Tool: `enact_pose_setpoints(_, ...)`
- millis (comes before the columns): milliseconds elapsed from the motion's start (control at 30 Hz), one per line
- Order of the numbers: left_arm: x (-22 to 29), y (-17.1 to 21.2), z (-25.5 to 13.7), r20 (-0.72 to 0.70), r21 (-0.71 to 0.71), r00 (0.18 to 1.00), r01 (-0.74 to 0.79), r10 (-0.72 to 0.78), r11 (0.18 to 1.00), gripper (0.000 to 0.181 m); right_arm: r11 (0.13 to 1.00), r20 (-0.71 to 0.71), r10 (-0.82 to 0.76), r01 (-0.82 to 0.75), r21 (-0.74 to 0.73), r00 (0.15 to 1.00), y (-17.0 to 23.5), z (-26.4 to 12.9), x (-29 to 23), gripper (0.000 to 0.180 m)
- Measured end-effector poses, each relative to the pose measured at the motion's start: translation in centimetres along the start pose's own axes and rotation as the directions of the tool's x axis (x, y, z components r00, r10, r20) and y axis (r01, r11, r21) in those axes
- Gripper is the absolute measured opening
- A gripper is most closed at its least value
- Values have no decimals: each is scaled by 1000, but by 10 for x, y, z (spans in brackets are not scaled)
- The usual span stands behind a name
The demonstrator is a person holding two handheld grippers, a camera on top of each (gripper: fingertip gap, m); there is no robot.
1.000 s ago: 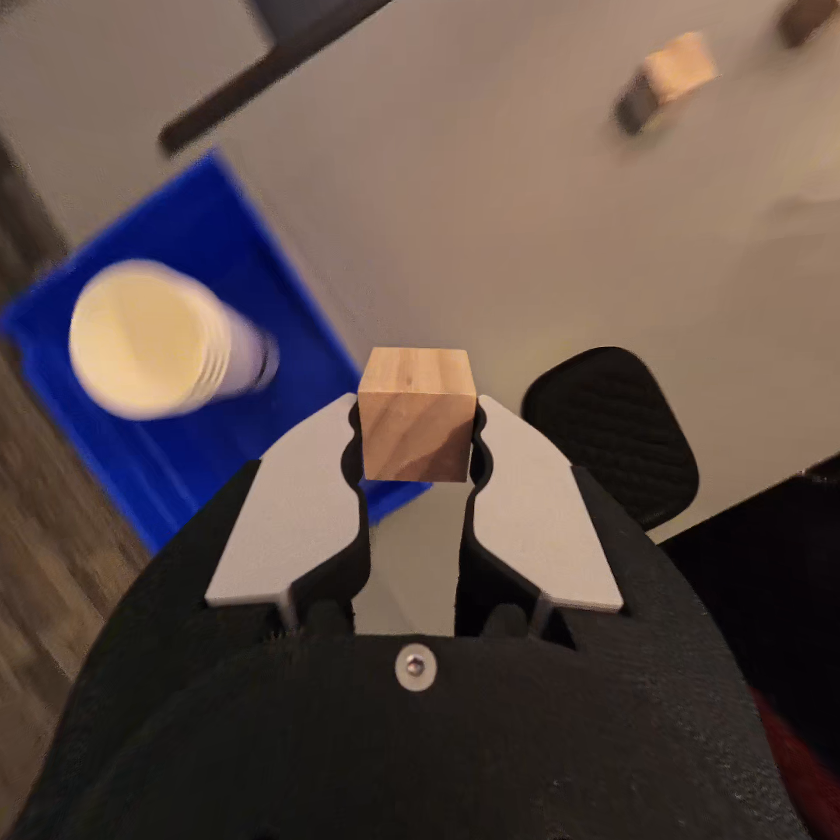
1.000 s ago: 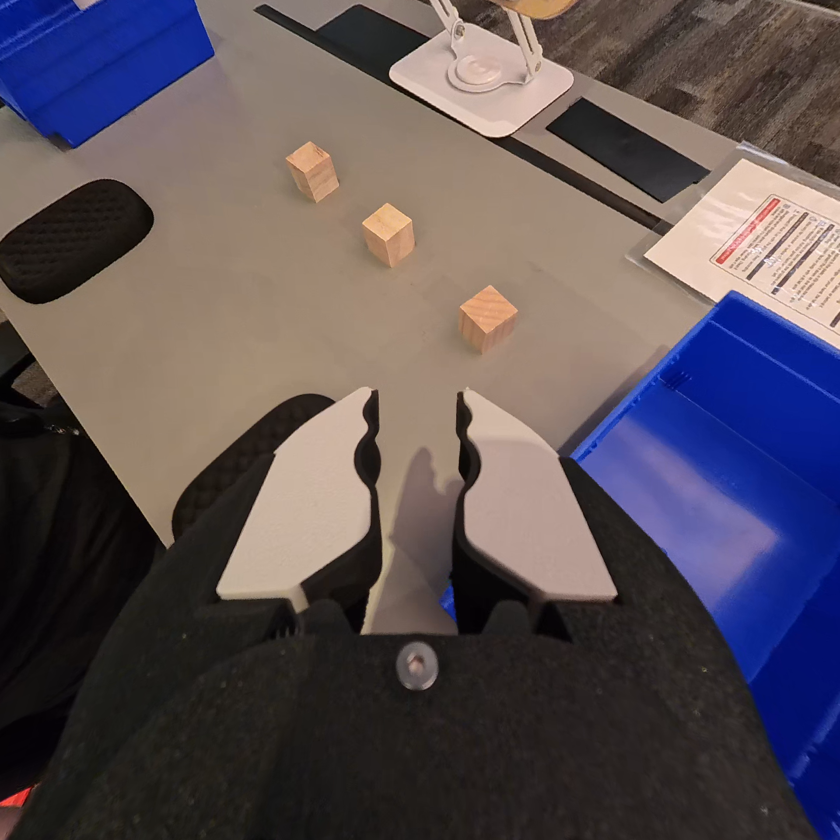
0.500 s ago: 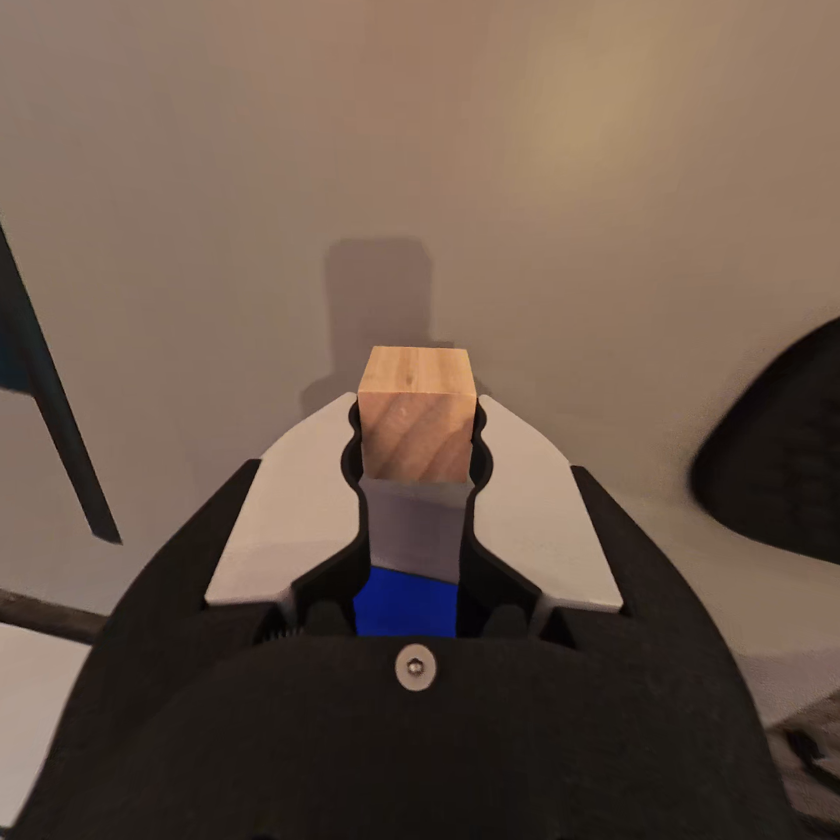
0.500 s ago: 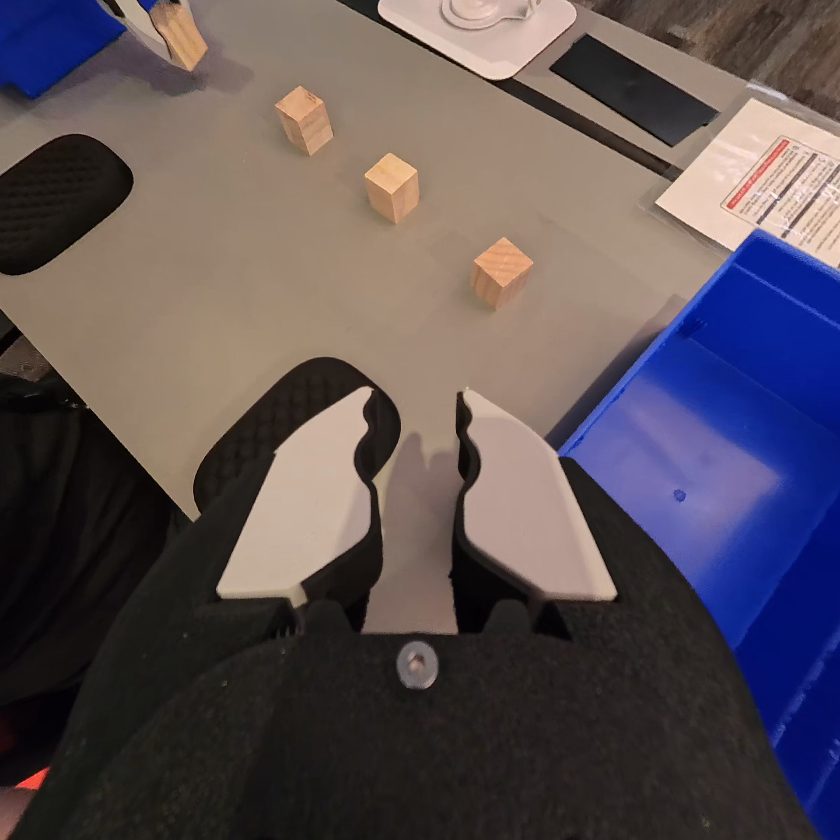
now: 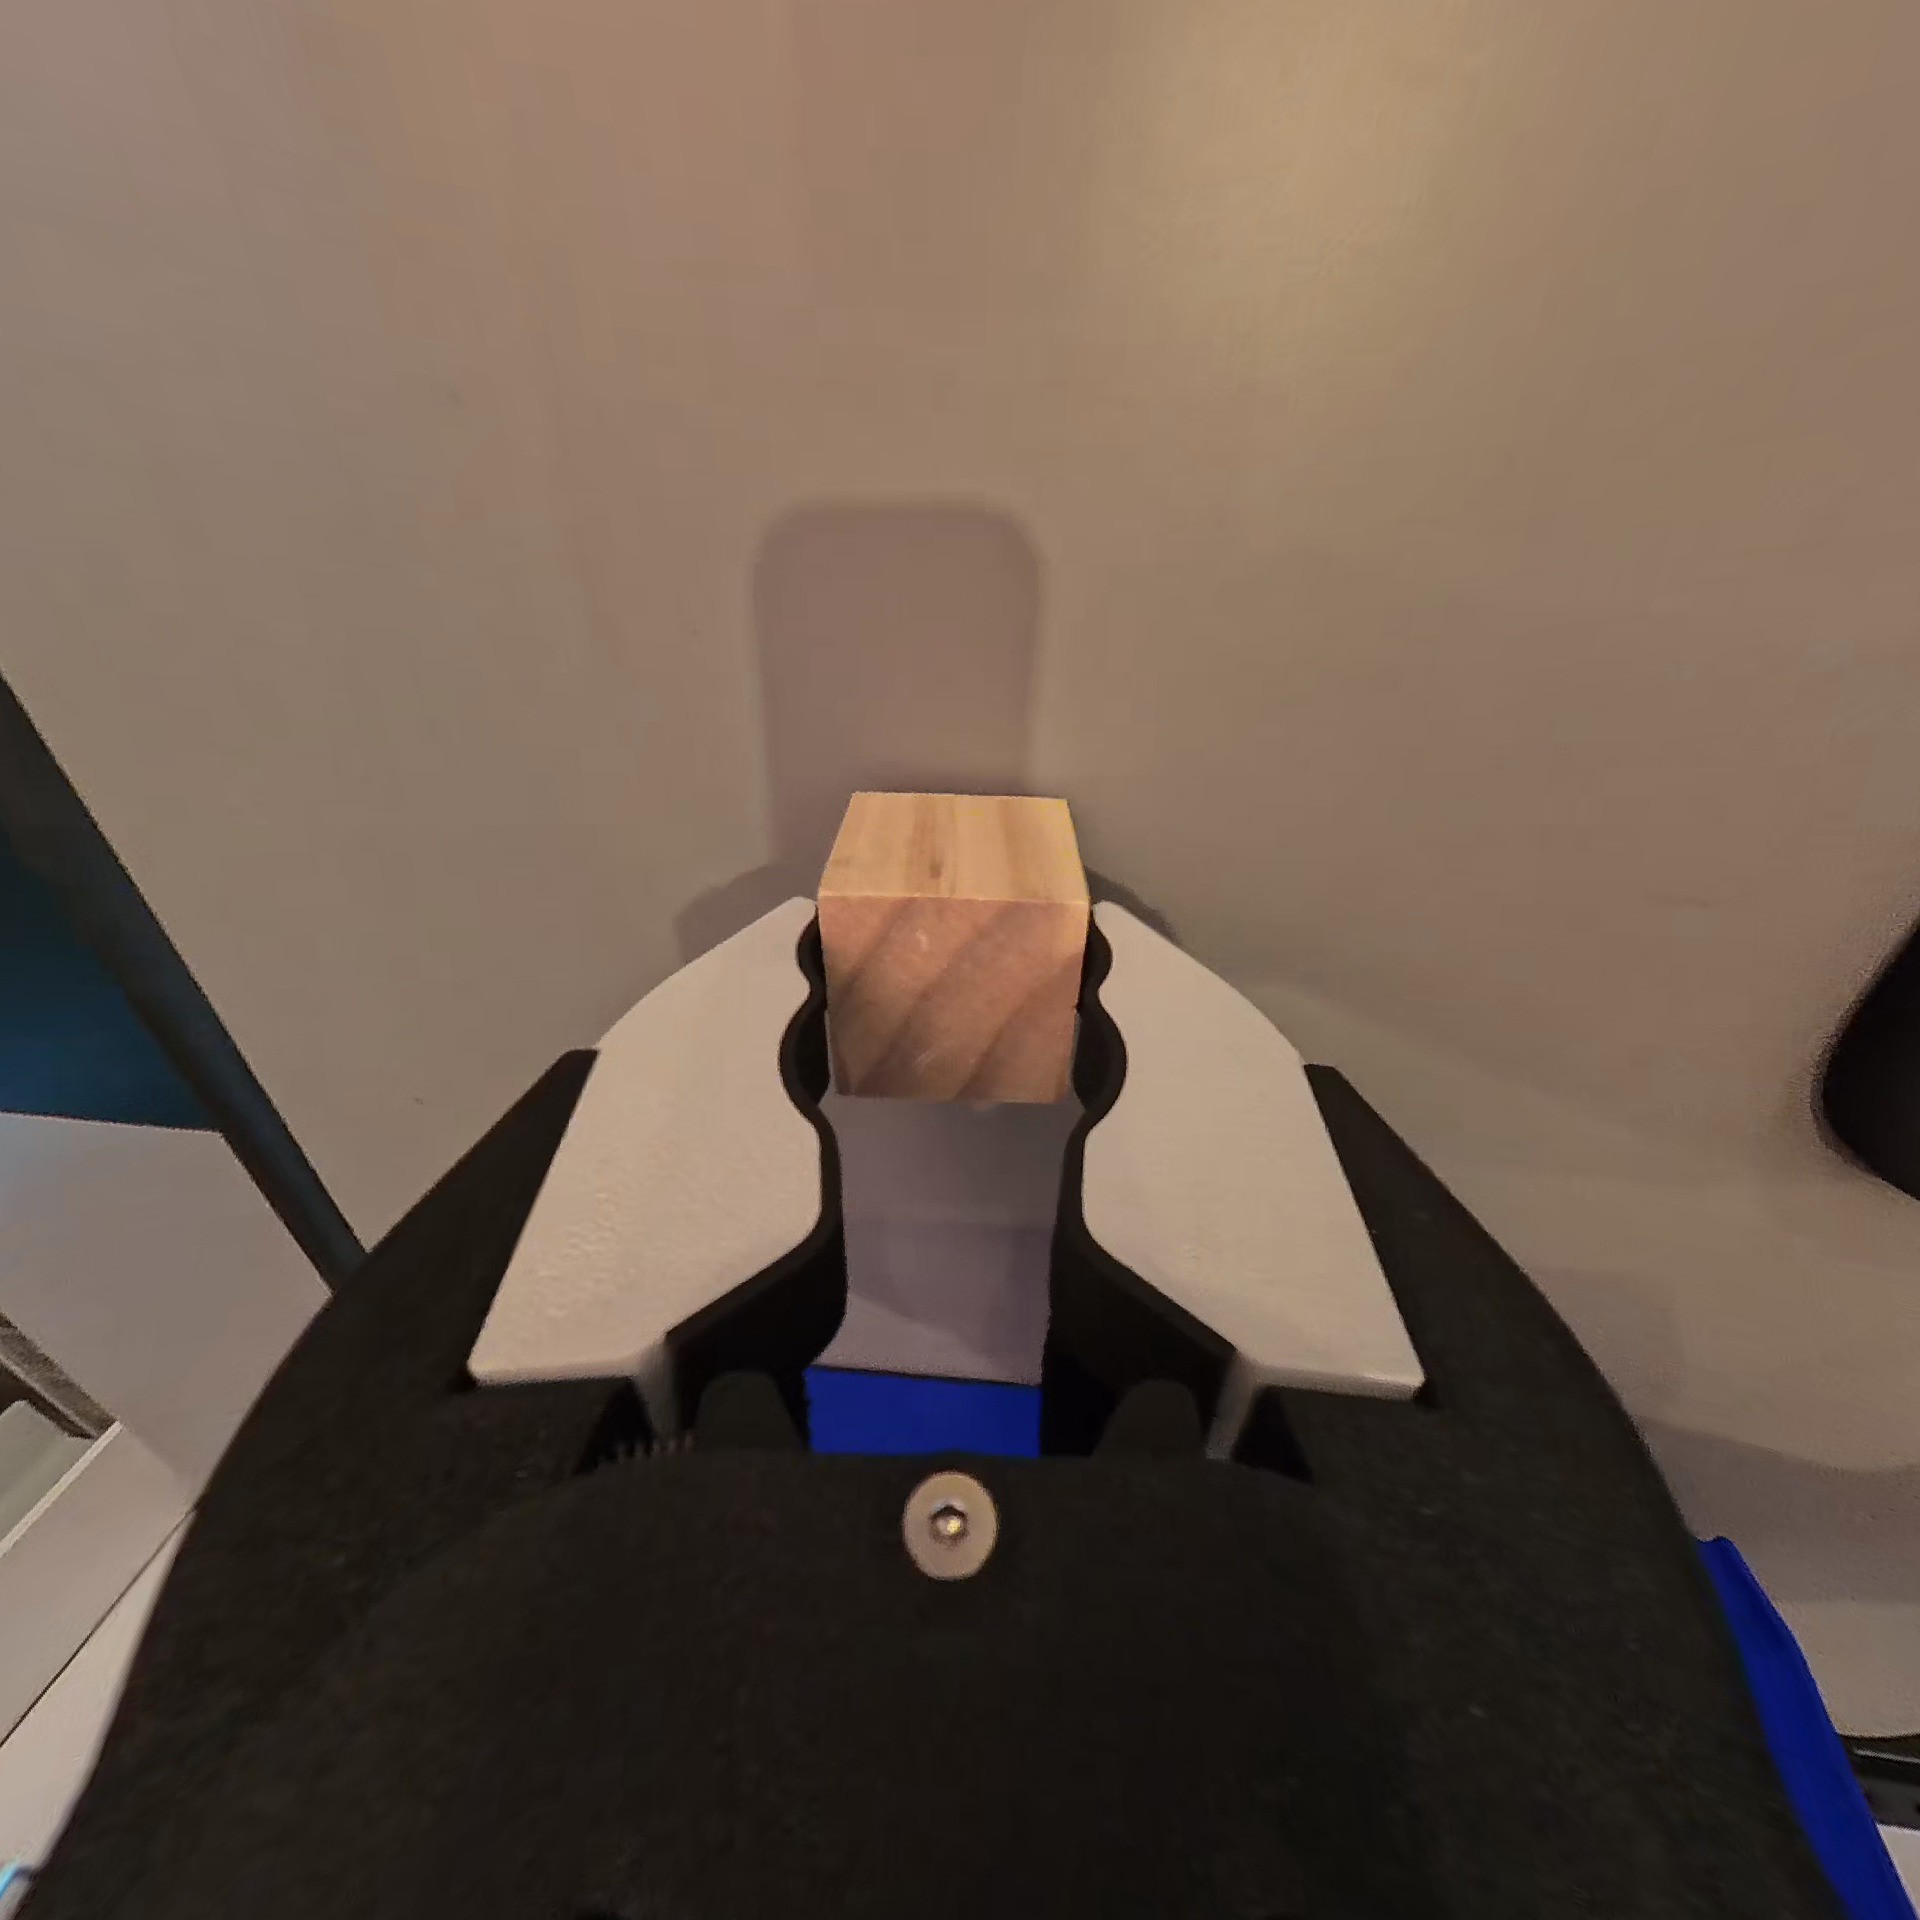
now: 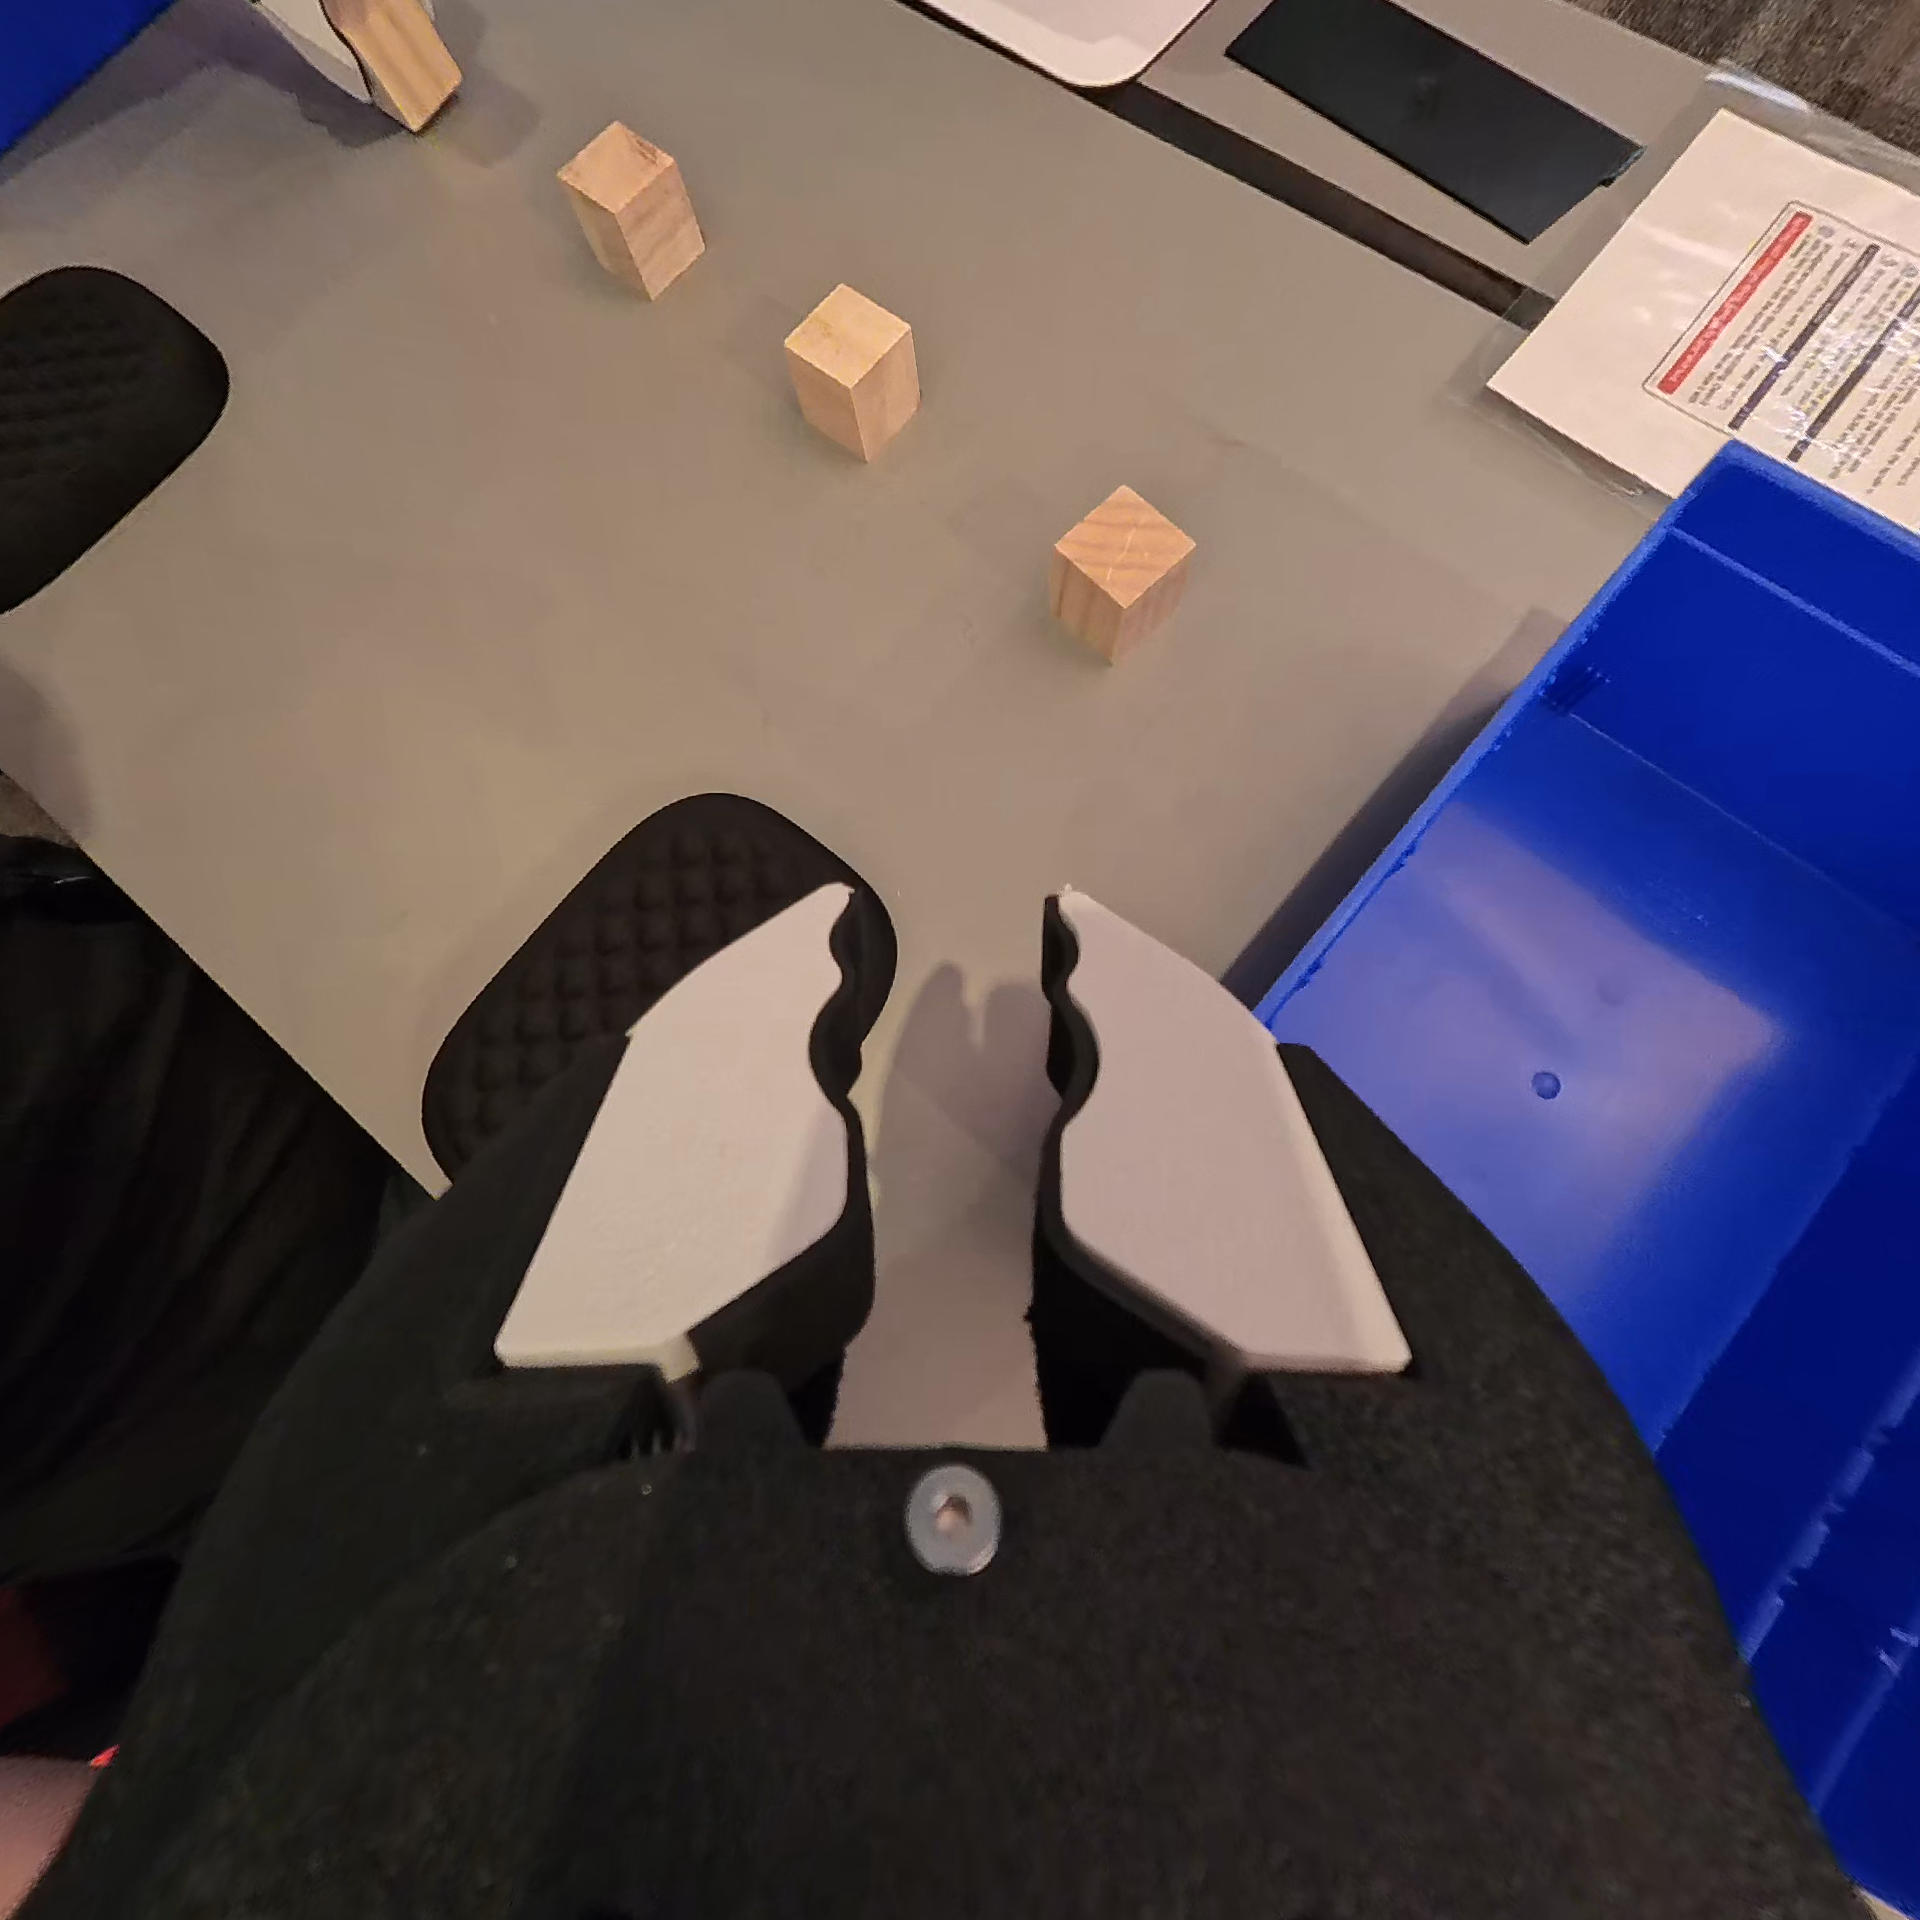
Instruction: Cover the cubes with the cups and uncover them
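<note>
My left gripper (image 5: 954,935) is shut on a wooden cube (image 5: 954,977) and holds it just over the grey table (image 5: 1351,520). In the right wrist view that cube (image 6: 410,62) shows at the top left, held at the end of a diagonal row of three wooden cubes: far (image 6: 632,208), middle (image 6: 854,369), near (image 6: 1120,569). My right gripper (image 6: 954,914) is open and empty, low over the table's near edge, between a black pad and a blue bin. No cups are in view now.
A black textured pad (image 6: 644,966) lies under my right gripper's left finger; another (image 6: 94,416) lies at the left. A blue bin (image 6: 1662,1039) stands at the right. A laminated sheet (image 6: 1714,332), a black strip (image 6: 1423,114) and a white base (image 6: 1070,31) lie at the back.
My left gripper swung away from the blue bin with the stacked cups and lowered the cube toward the table at the row's far end. My right gripper drew back slightly and stayed open.
</note>
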State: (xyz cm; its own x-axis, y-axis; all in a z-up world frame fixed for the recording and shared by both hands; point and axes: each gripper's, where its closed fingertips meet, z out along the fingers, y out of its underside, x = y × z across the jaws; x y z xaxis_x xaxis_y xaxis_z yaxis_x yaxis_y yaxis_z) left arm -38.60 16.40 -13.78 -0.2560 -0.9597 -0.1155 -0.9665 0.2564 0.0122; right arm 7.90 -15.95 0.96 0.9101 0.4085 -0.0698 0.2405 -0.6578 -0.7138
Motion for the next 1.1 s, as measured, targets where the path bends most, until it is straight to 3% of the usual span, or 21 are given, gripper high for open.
enact_pose_setpoints(300,3,1,5,-34,21,999,28,-27,999,45,1000,8,9,-9,-5,1000,1,6,4,32)
enact_pose_setpoints(400,2,5,1,-18,8,998,56,-56,998,68,1000,14,9,-9,-8,1000,1,7,4,32)
enact_pose_setpoints(533,-18,-1,-60,98,232,981,140,-166,962,66,1000,14,-4,4,-6,1000,-1,7,3,32)
enact_pose_setpoints(600,-34,15,-113,171,374,946,196,-275,907,62,1000,14,-9,9,0,1000,-3,7,4,32)
enact_pose_setpoints(667,-44,54,-154,230,449,894,254,-385,857,55,1000,18,-9,9,9,1000,-5,7,5,32)
enact_pose_setpoints(833,-33,145,-201,192,632,747,402,-636,663,29,999,27,-18,17,28,999,-6,10,4,31)
enact_pose_setpoints(967,-18,182,-234,147,789,646,380,-749,483,37,1000,38,0,-1,24,999,-5,16,8,31)
enact_pose_setpoints(1100,-3,196,-254,11,877,609,375,-793,300,57,999,37,25,-27,39,999,-9,17,15,31)
